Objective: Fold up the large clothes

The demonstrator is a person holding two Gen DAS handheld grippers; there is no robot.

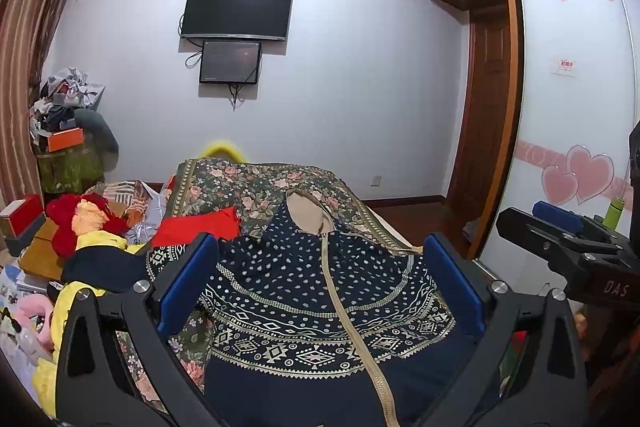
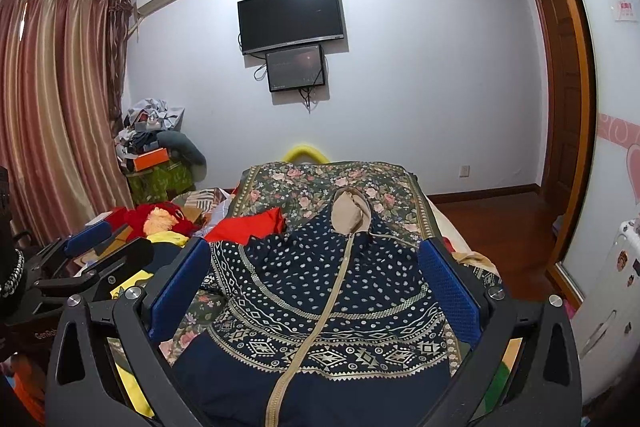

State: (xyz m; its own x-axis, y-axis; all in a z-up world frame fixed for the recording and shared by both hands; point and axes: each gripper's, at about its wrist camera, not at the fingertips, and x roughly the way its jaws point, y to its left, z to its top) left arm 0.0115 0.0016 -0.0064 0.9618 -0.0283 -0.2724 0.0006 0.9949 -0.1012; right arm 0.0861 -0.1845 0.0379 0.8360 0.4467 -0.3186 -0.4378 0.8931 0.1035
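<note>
In the left wrist view, the left gripper [image 1: 320, 283] has its two blue-padded fingers [image 1: 188, 279] spread wide, gripping nothing. The navy patterned jacket [image 1: 304, 291] lies spread between and beyond them on a floral bedspread [image 1: 256, 187], its beige zipper [image 1: 352, 323] running from between the fingers toward the tan hood lining [image 1: 306, 211] ahead. A red cloth [image 1: 200, 225] lies beyond the left finger. The right gripper [image 1: 560, 227] shows outside the right finger.

In the right wrist view, the right gripper [image 2: 316, 285] is equally wide open and empty above the same jacket [image 2: 320, 291], the zipper [image 2: 320, 311] passing between its fingers [image 2: 448, 291]. The left gripper [image 2: 92, 243] sits outside the left finger.
</note>
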